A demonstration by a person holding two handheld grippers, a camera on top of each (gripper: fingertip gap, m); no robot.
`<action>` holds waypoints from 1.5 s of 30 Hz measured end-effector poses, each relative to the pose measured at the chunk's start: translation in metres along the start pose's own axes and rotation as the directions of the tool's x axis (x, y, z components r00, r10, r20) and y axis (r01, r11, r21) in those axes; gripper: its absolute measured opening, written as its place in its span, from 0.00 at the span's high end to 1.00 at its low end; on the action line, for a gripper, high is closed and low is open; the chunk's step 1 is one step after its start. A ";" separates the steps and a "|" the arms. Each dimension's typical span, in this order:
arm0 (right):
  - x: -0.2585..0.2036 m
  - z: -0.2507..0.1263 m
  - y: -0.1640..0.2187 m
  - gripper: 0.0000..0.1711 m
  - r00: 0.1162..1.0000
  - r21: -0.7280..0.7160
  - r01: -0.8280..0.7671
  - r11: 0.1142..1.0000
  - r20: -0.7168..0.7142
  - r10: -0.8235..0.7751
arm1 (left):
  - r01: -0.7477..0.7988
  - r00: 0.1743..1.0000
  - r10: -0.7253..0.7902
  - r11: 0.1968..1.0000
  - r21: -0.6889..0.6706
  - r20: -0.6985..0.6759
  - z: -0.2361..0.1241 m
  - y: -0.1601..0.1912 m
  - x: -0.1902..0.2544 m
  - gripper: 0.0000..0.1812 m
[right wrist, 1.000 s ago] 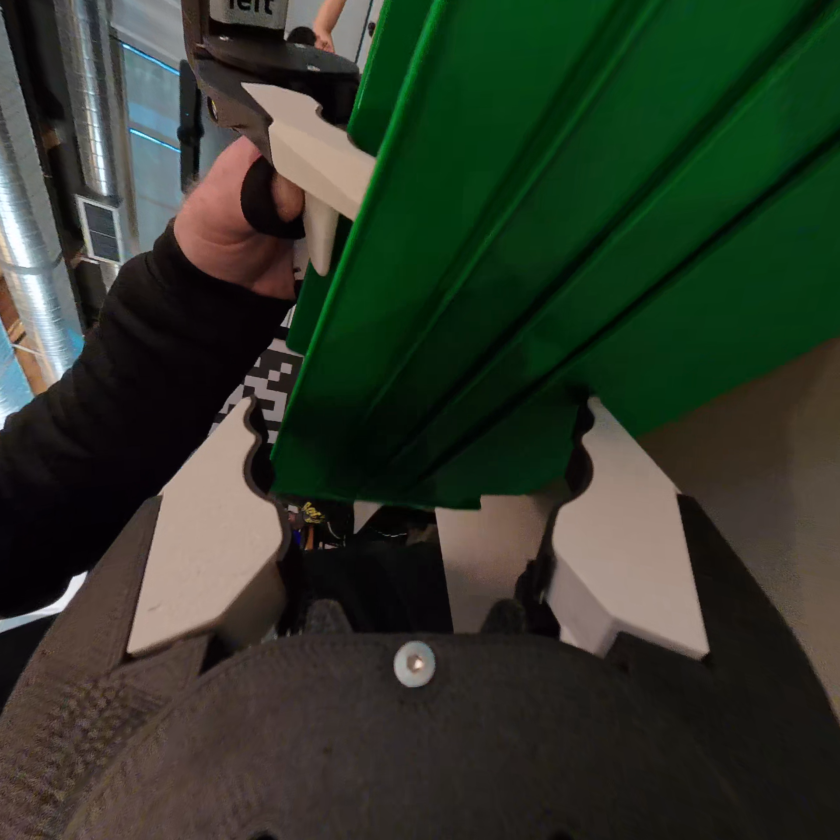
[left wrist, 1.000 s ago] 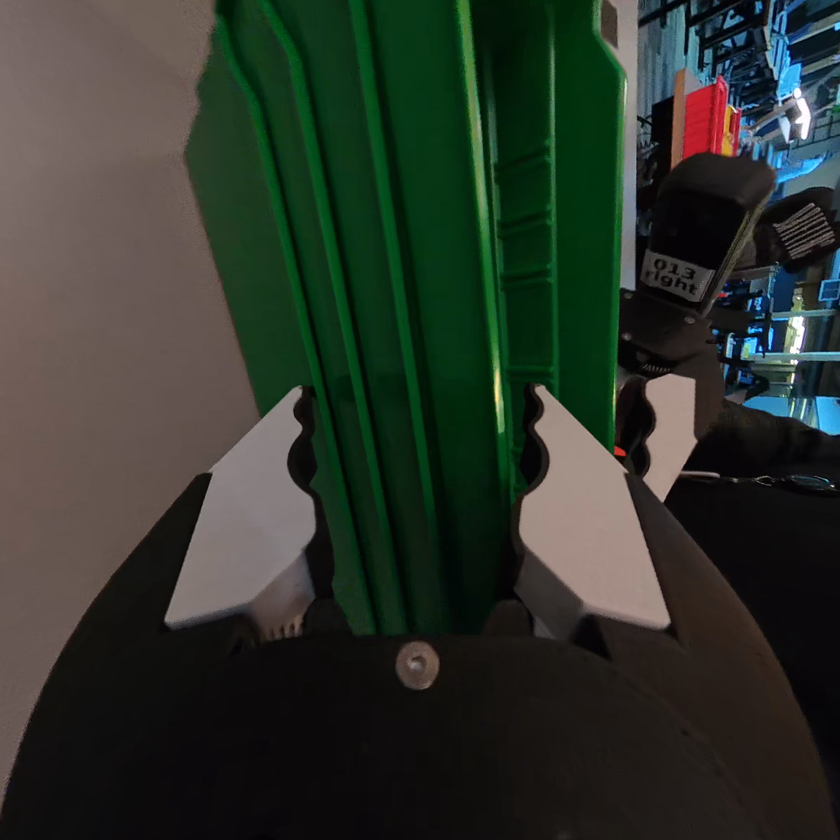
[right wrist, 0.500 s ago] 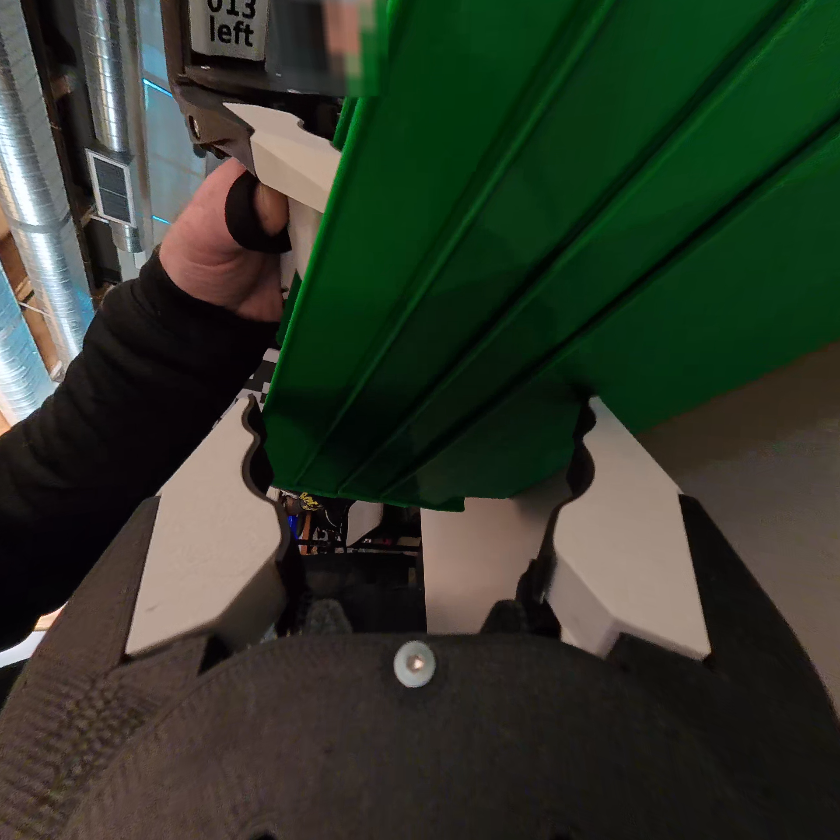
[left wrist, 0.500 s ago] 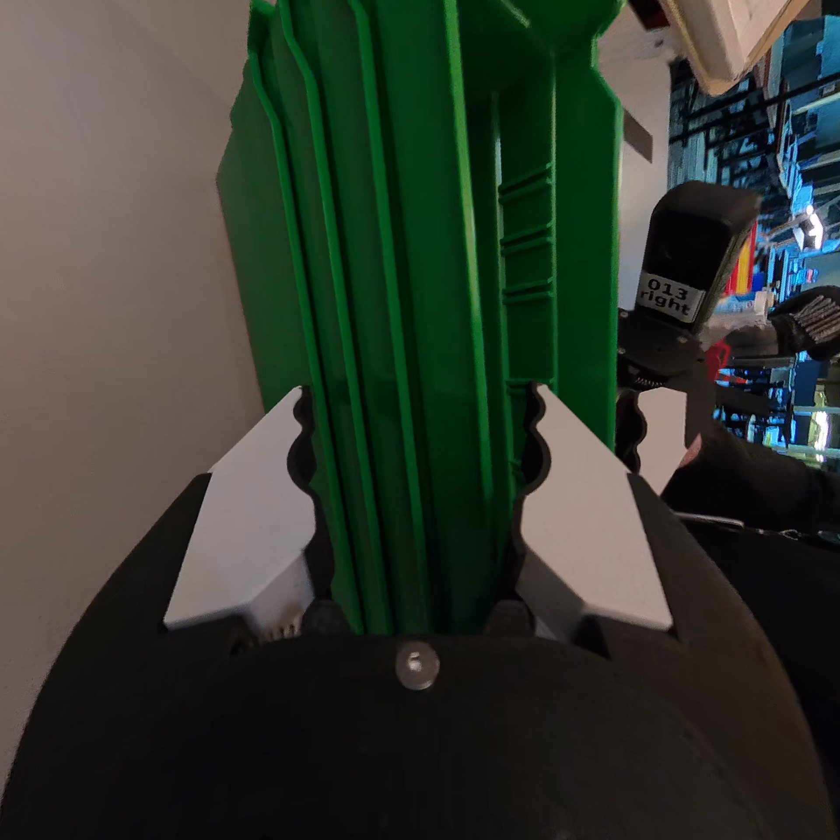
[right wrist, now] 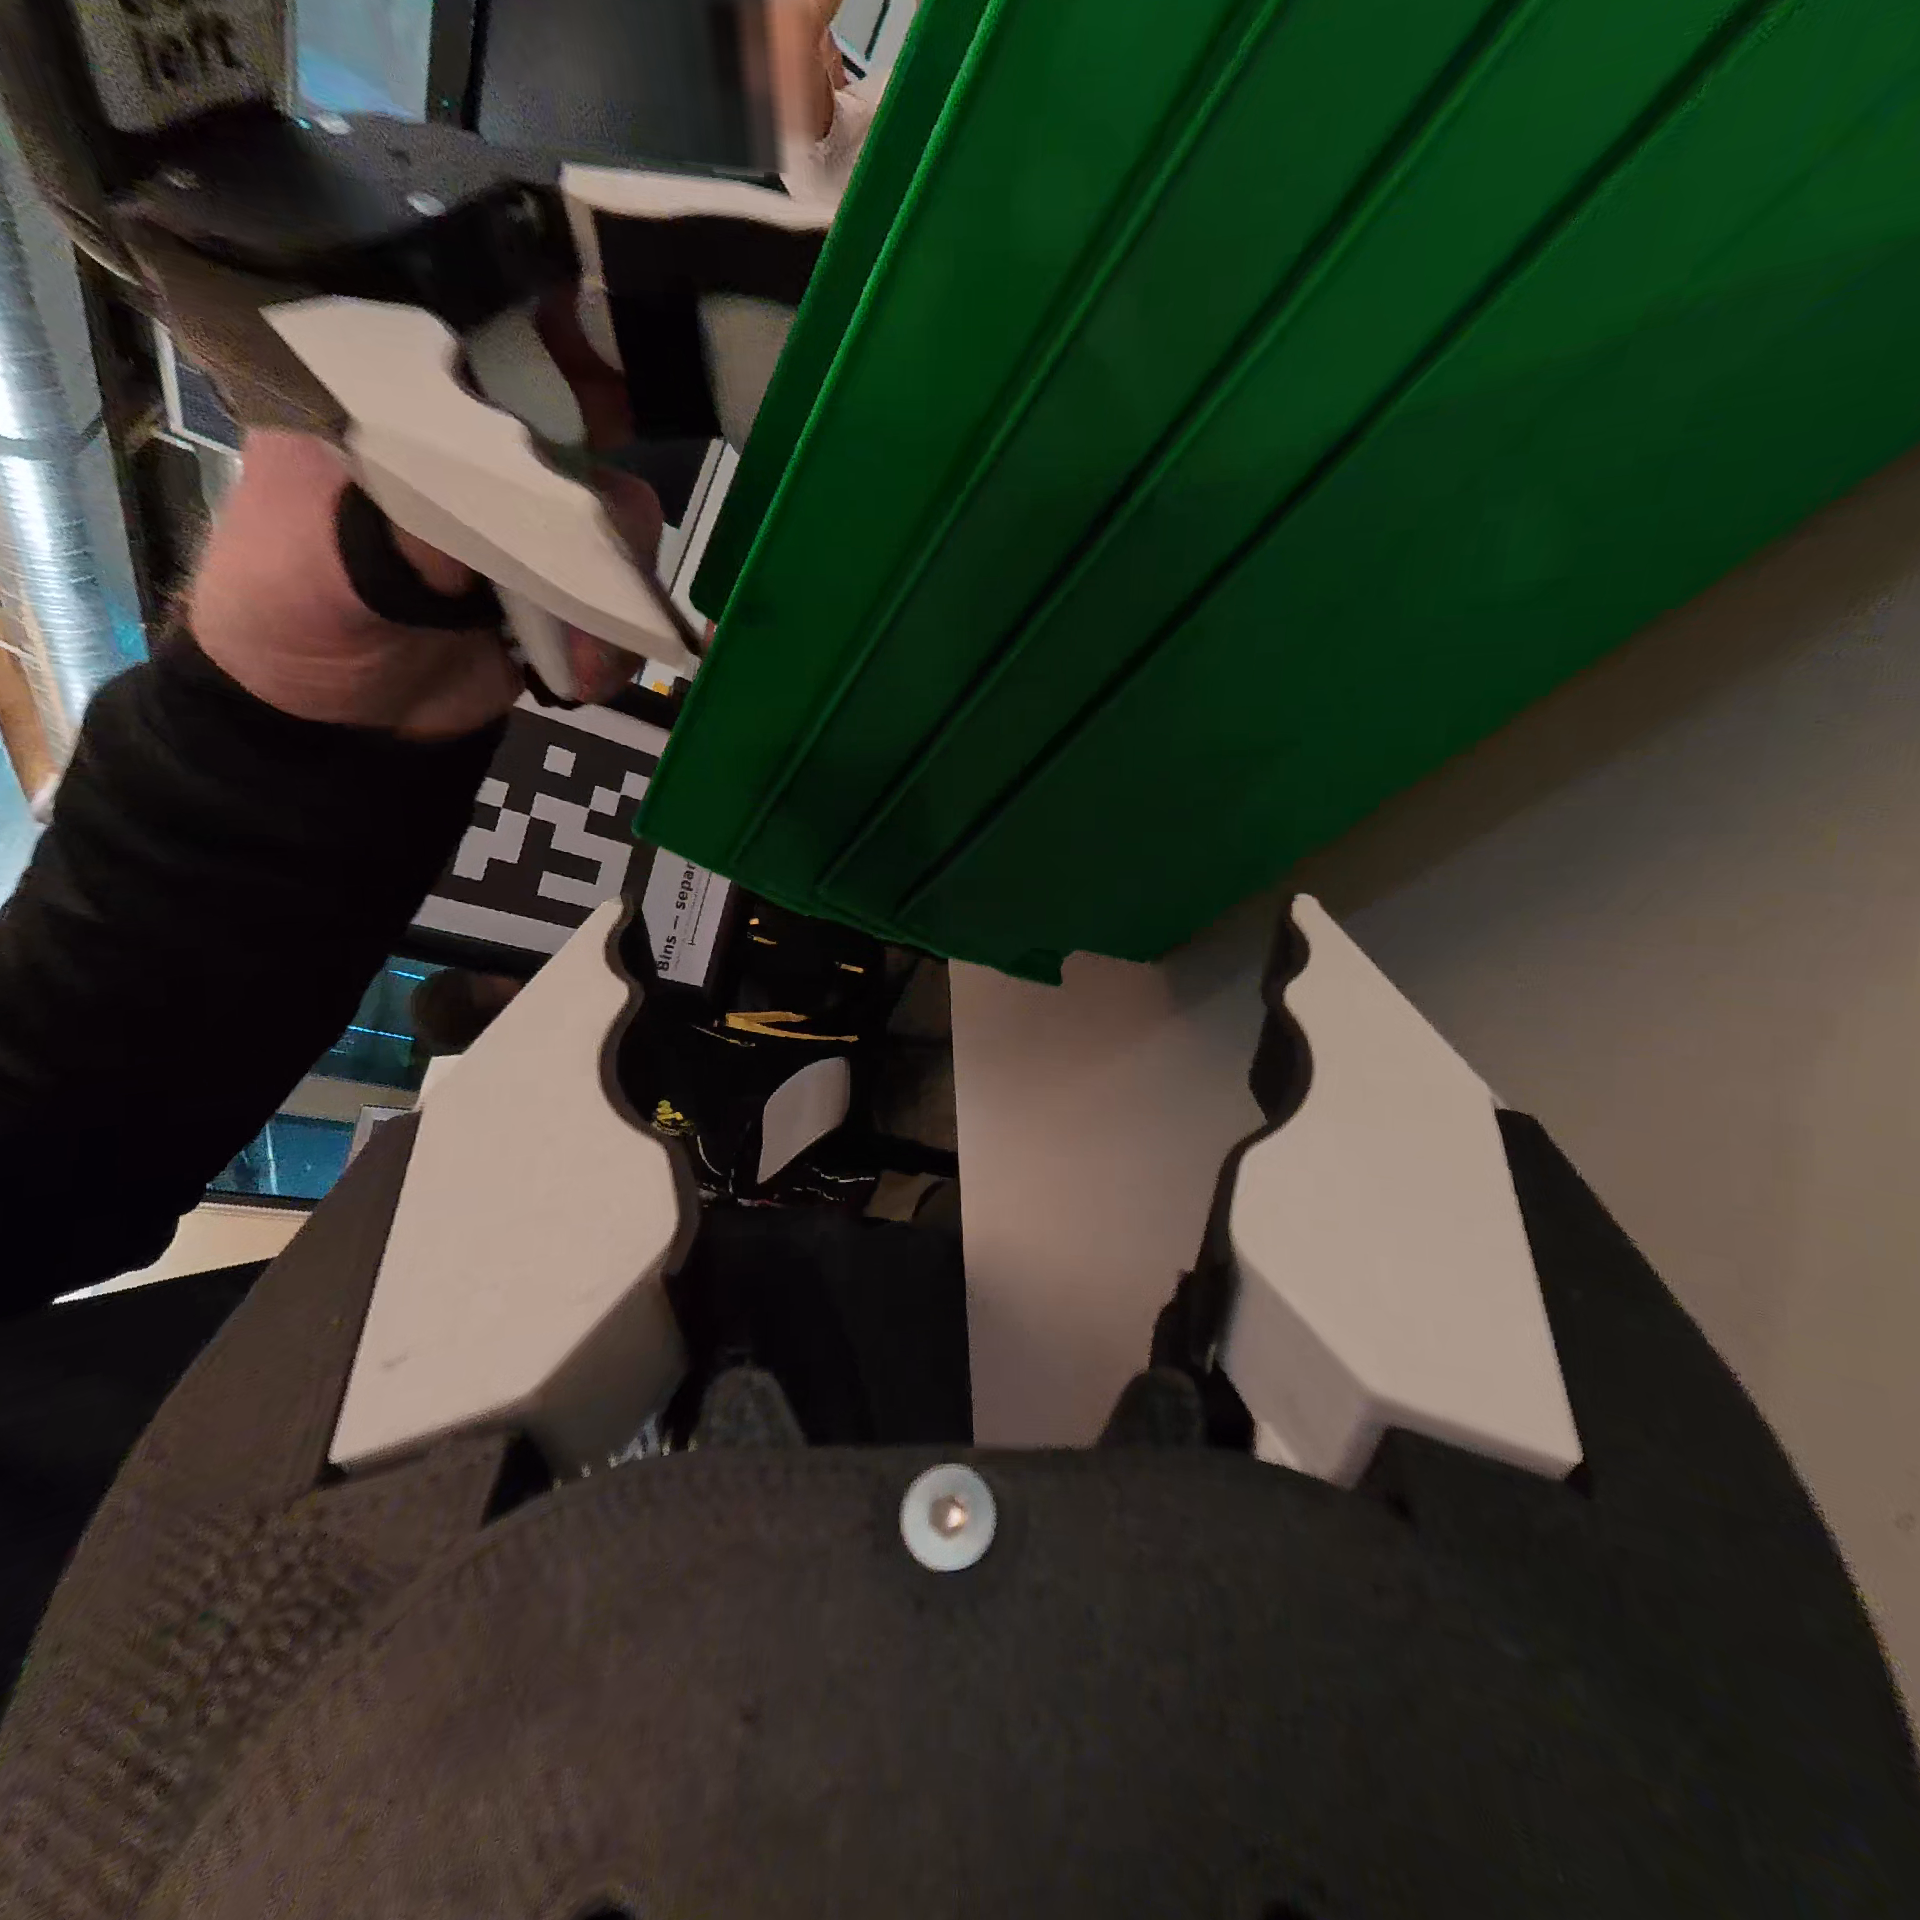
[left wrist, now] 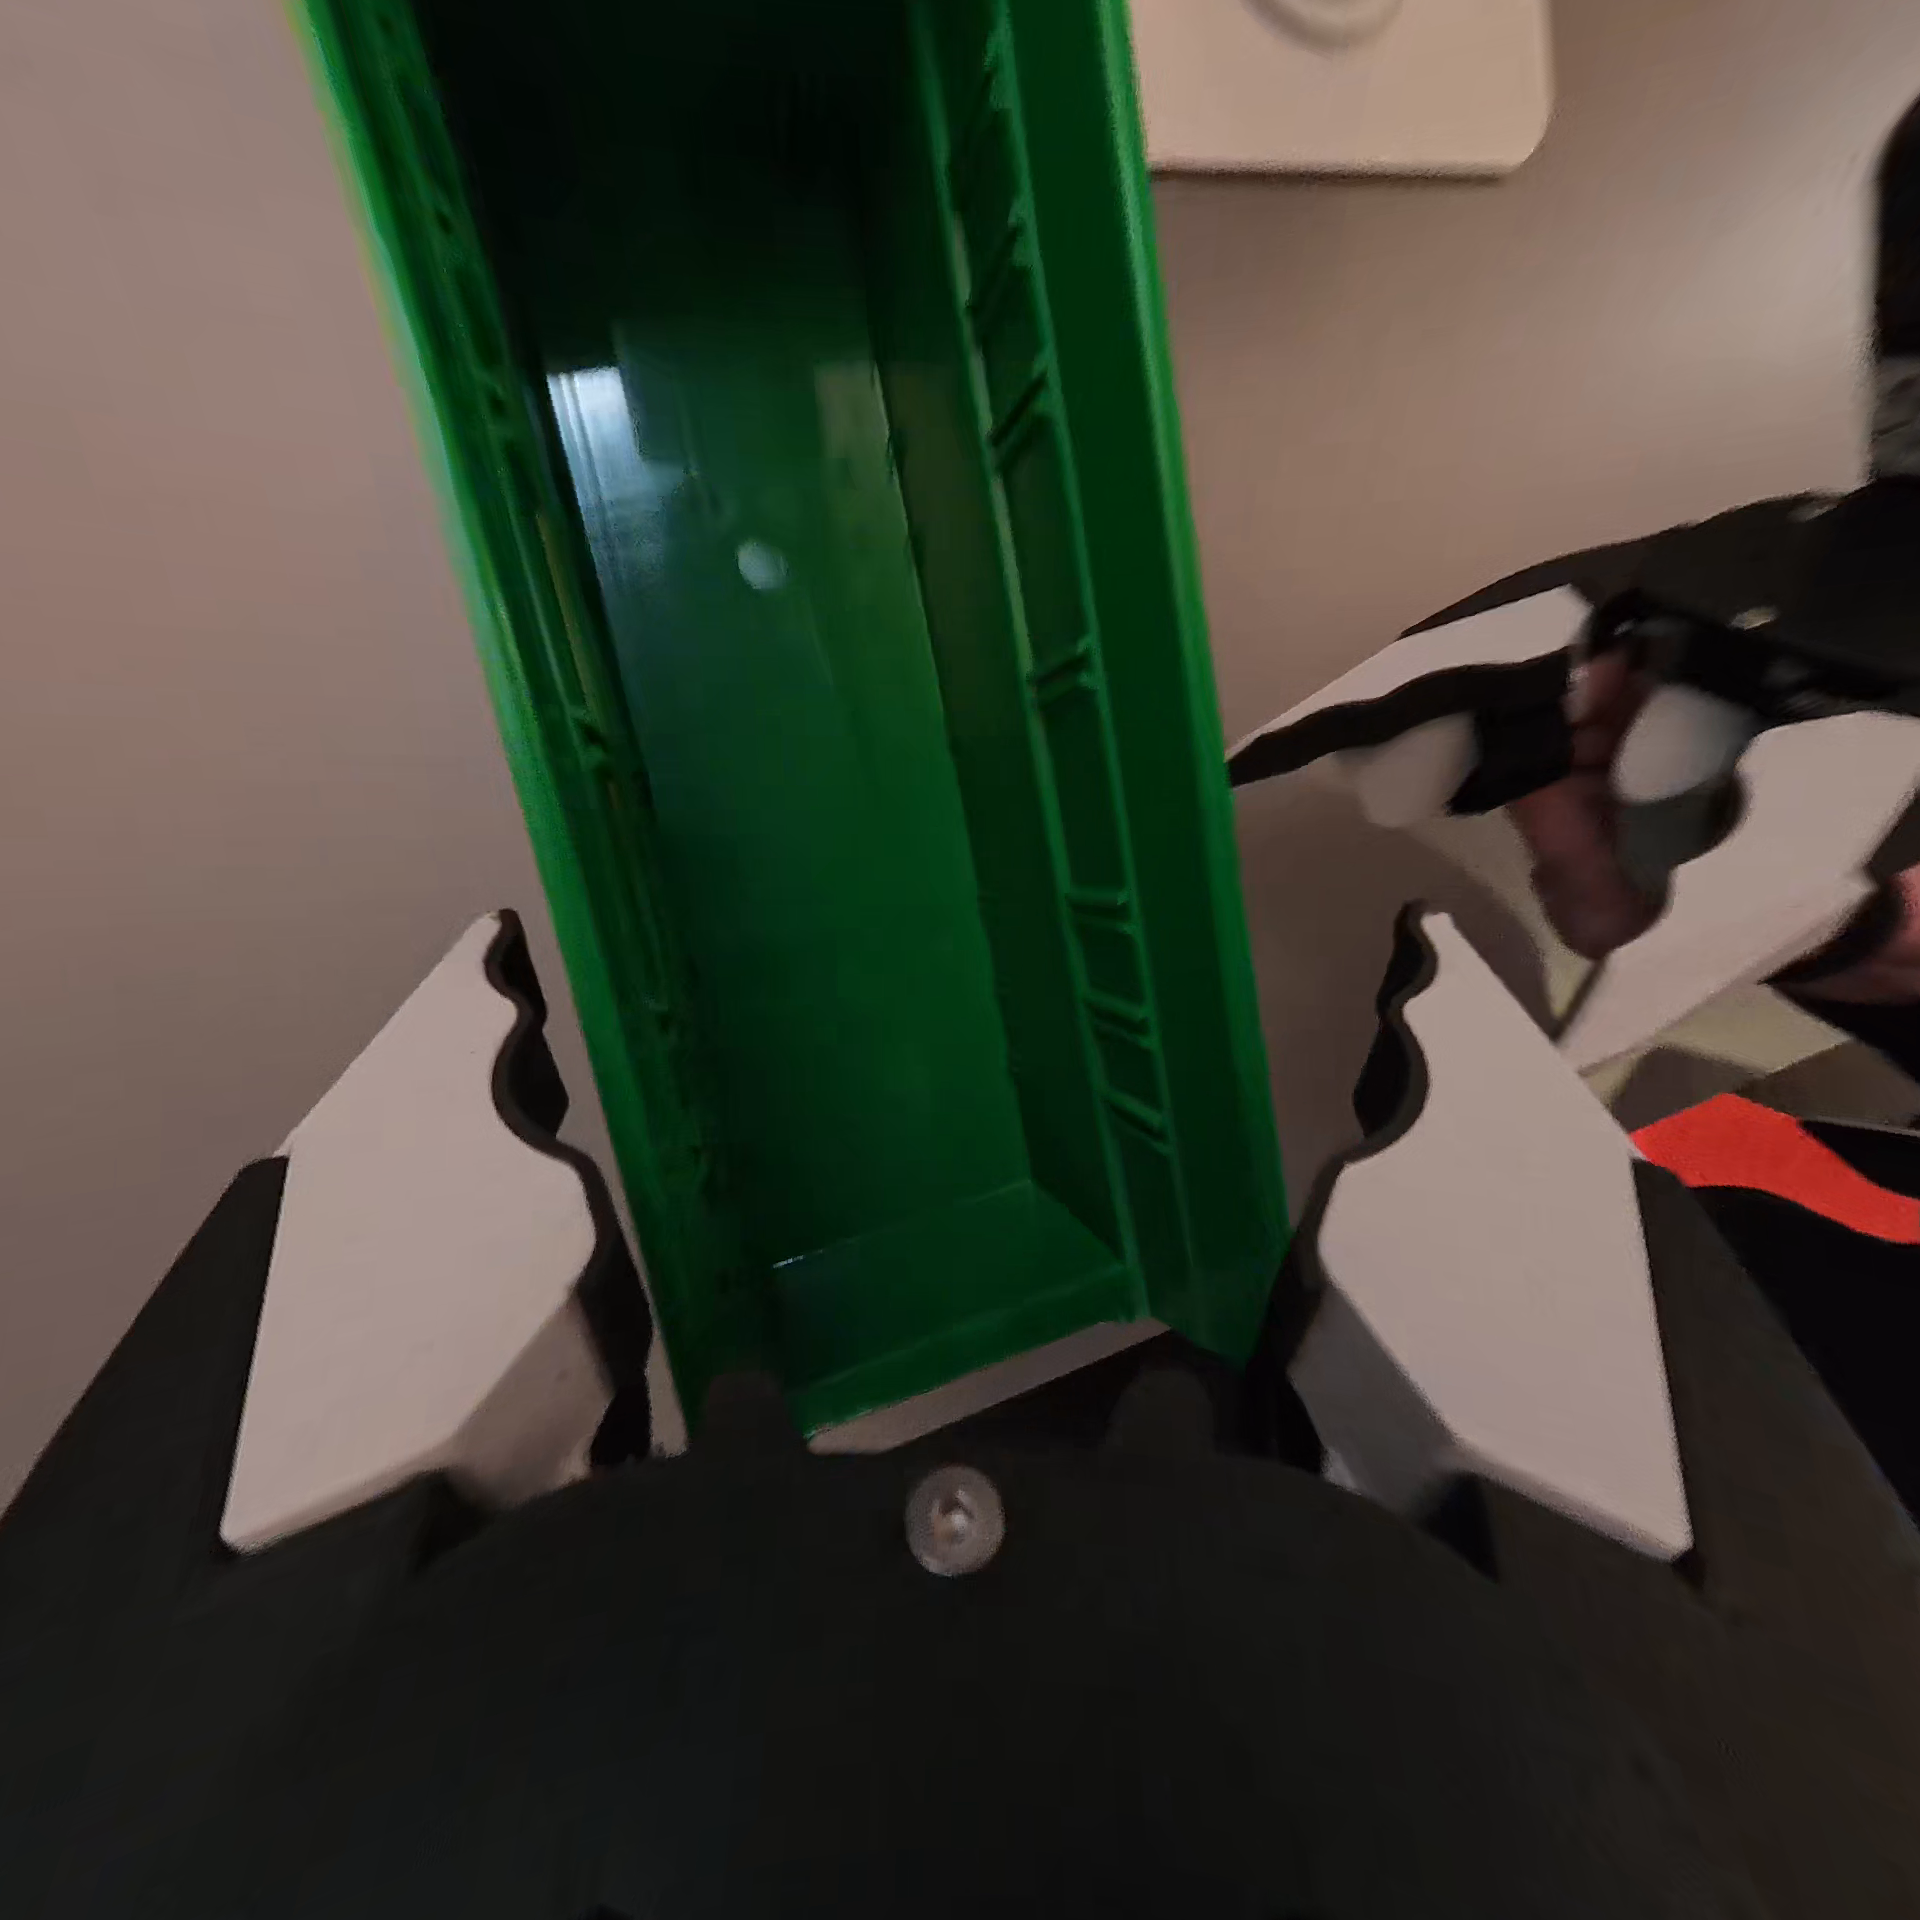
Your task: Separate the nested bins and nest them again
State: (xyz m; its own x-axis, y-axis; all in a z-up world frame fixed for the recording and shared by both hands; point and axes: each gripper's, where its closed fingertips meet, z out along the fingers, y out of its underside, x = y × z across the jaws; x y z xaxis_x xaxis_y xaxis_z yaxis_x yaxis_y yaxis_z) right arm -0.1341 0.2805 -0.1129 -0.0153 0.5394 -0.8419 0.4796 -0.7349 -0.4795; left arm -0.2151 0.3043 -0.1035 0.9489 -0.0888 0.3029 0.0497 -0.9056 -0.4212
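A nested stack of green bins (left wrist: 831, 727) runs away from me in the left wrist view, its open inside facing the camera. My left gripper (left wrist: 956, 920) is open wide, with the near end of the stack between its jaws. In the right wrist view the stack (right wrist: 1247, 520) shows its ribbed side, several rims lying together. My right gripper (right wrist: 956, 914) is open and empty, its fingertips just short of the stack's near end. The right gripper also shows, blurred, at the right of the left wrist view (left wrist: 1558, 790), apart from the bins. The left gripper (right wrist: 686, 520) shows at the stack's far corner.
A beige table surface (right wrist: 1662, 935) lies under the bins. A white plate (left wrist: 1330, 83) lies on it beyond the bins. A black-and-white marker card (right wrist: 551, 842) stands at the left. A hand in a black sleeve (right wrist: 312, 623) holds the left gripper.
Both grippers have opened and let go of the stack. The right gripper has drawn back off its end. The left wrist view now shows the bins' inside instead of their side.
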 end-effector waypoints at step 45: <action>0.037 -0.086 0.071 0.41 0.991 0.019 -0.070 0.997 -0.110 0.072 | -0.018 0.973 0.045 0.992 -0.122 0.225 -0.017 -0.008 -0.013 0.43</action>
State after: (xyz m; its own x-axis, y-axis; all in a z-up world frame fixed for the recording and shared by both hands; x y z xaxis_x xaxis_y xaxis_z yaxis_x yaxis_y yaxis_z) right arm -0.0254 0.2838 -0.1568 0.1156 0.5273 -0.8417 0.4628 -0.7784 -0.4241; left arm -0.2334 0.3059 -0.0901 0.9959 -0.0339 0.0835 -0.0055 -0.9476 -0.3193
